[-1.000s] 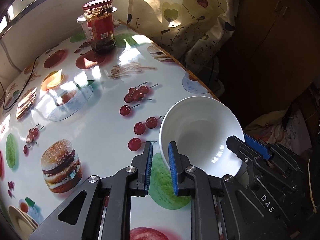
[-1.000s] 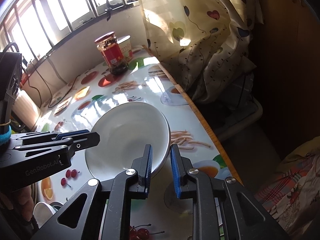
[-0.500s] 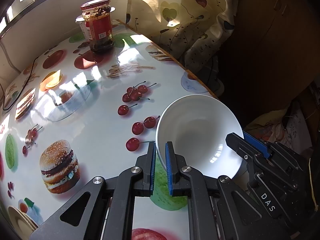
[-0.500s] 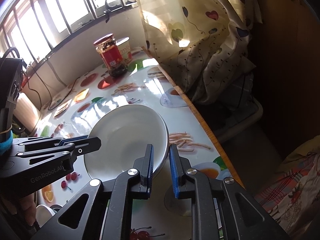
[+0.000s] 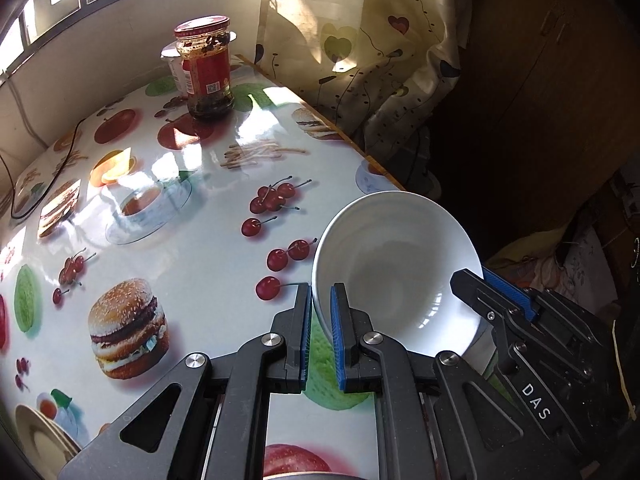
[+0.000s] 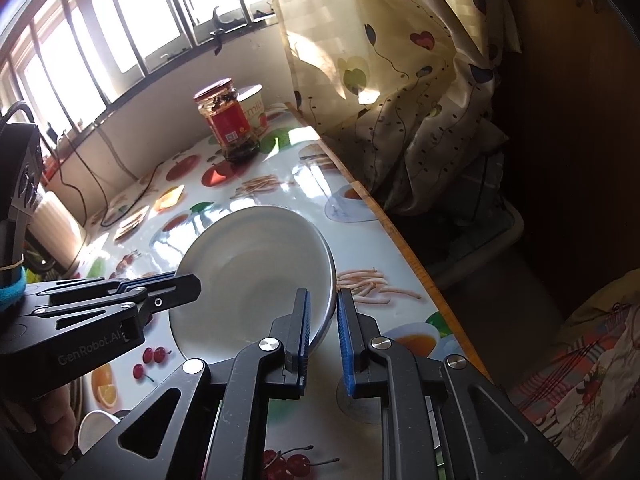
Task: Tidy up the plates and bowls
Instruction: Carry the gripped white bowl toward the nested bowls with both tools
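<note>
A white bowl hangs tilted over the right part of the printed table, close to its edge. My left gripper is shut on the bowl's near left rim, one blue pad inside and one outside. In the right wrist view my right gripper is shut on the opposite rim of the same bowl. Each view also shows the other gripper: the right gripper at the bowl's right side, the left gripper at its left side.
A red-labelled jar and a white tub stand at the table's far end. Stacked plates lie at the near left, with a small white bowl by a person's hand. A curtain hangs beyond the right edge.
Both grippers' jaws closed in onto the bowl's rim. The bowl tipped up slightly and shifted a little; the hands stayed almost where they were.
</note>
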`<action>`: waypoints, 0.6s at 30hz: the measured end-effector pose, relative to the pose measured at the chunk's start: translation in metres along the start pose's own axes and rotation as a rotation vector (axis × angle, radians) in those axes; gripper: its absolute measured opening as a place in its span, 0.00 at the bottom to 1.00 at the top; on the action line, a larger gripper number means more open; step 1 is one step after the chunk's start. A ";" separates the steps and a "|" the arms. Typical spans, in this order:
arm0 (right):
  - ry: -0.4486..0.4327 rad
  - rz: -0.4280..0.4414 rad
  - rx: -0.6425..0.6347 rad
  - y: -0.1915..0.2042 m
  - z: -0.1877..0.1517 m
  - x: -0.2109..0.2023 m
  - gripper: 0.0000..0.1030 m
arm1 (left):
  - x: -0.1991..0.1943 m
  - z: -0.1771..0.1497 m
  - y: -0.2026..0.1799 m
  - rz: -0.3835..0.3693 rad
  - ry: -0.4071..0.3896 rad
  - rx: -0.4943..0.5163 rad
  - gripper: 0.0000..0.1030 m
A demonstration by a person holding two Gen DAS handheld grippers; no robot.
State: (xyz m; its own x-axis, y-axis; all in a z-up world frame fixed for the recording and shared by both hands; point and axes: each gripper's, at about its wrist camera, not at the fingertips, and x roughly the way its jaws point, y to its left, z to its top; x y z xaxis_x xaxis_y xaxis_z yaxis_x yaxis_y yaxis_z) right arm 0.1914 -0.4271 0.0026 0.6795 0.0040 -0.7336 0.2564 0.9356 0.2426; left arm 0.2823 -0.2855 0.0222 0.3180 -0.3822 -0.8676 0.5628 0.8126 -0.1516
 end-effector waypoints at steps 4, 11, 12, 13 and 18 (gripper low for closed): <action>-0.023 0.010 -0.004 0.006 -0.001 -0.014 0.14 | -0.015 -0.004 0.001 -0.012 -0.024 -0.011 0.09; -0.062 0.017 -0.023 0.020 -0.005 -0.043 0.14 | -0.041 -0.015 0.004 -0.025 -0.066 -0.021 0.09; -0.068 0.019 -0.025 0.022 -0.005 -0.047 0.14 | -0.044 -0.017 0.004 -0.028 -0.071 -0.022 0.09; -0.072 0.021 -0.029 0.025 -0.007 -0.051 0.14 | -0.047 -0.019 0.005 -0.030 -0.077 -0.026 0.09; -0.087 0.025 -0.046 0.036 -0.013 -0.068 0.14 | -0.065 -0.030 0.006 -0.027 -0.107 -0.025 0.09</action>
State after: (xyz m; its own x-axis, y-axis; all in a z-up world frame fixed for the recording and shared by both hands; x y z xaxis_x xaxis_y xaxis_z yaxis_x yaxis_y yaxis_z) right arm 0.1455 -0.3891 0.0532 0.7429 -0.0016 -0.6694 0.2085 0.9508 0.2291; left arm 0.2420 -0.2424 0.0630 0.3836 -0.4479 -0.8076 0.5536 0.8115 -0.1871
